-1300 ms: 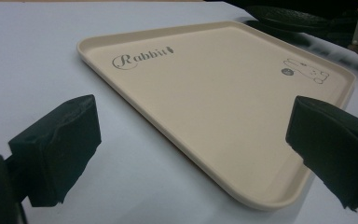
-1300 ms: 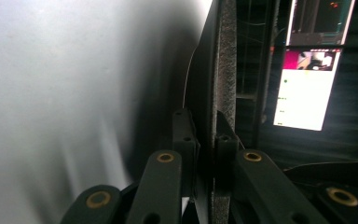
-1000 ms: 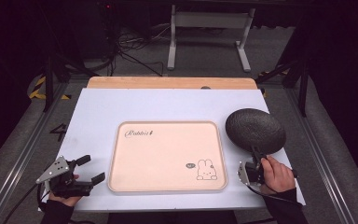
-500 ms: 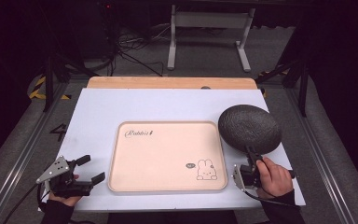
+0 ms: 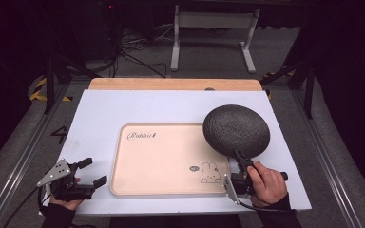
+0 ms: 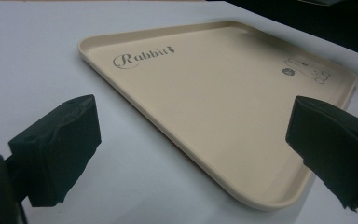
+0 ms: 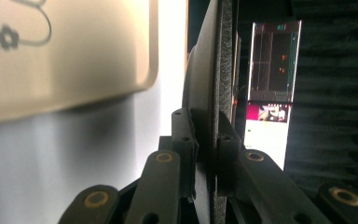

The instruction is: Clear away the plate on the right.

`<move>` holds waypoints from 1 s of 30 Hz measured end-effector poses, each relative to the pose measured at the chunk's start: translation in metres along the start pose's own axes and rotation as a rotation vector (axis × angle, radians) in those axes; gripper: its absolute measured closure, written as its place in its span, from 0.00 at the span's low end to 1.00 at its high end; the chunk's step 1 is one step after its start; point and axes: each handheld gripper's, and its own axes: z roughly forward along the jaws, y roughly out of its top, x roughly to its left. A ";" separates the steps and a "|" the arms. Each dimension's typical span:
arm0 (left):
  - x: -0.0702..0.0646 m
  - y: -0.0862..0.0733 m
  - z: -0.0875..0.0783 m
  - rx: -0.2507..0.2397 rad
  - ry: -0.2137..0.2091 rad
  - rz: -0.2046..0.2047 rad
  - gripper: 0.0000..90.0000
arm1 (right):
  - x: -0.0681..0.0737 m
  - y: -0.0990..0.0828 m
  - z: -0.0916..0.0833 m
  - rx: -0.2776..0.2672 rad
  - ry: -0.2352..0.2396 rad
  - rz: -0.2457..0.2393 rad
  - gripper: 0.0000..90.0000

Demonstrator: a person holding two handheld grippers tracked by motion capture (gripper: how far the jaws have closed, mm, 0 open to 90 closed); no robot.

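A: High view. Where does the dark round plate sit, and what carries it?

B: It hangs at about four o'clock from the worktop's centre, tipped up toward the camera. Its left edge overlaps the upper right corner of the beige tray. The right tongs grip its near rim at six o'clock of the plate, with the person's right hand just behind them.

A: How far shut are those tongs?

B: Right gripper view: the jaws stand almost together, pads pressed on either face of the plate's thin edge, which rises straight up between them. The tray's rounded corner lies at ten o'clock of the jaws, with part of a line drawing on it.

A: And the left tongs?

B: High view: they rest at seven o'clock on the worktop, just beside the tray's left edge, jaws spread wide and holding nothing. Left gripper view: the two black pads stand far apart, and the tray lies between and beyond them, the word "Rabbit" at eleven o'clock and a rabbit drawing at two o'clock.
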 end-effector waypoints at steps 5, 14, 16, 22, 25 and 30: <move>0.000 0.000 0.000 0.002 -0.004 0.000 0.04 | -0.001 0.010 -0.001 -0.032 -0.002 -0.008 0.93; -0.001 -0.001 -0.001 -0.001 -0.001 0.000 0.04 | -0.004 0.028 0.000 -0.090 -0.002 -0.015 0.93; -0.001 -0.001 -0.001 -0.002 0.002 0.004 0.04 | -0.005 0.033 0.001 -0.108 -0.002 -0.019 0.93; 0.000 0.000 -0.001 0.005 0.002 -0.006 0.04 | -0.007 0.048 0.000 -0.164 -0.004 -0.024 0.93; 0.000 0.000 0.000 0.008 0.004 -0.008 0.04 | -0.007 0.055 -0.002 -0.189 -0.003 -0.030 0.93; 0.000 0.000 0.000 0.008 0.001 0.000 0.04 | -0.008 0.066 -0.003 -0.230 0.002 -0.038 0.93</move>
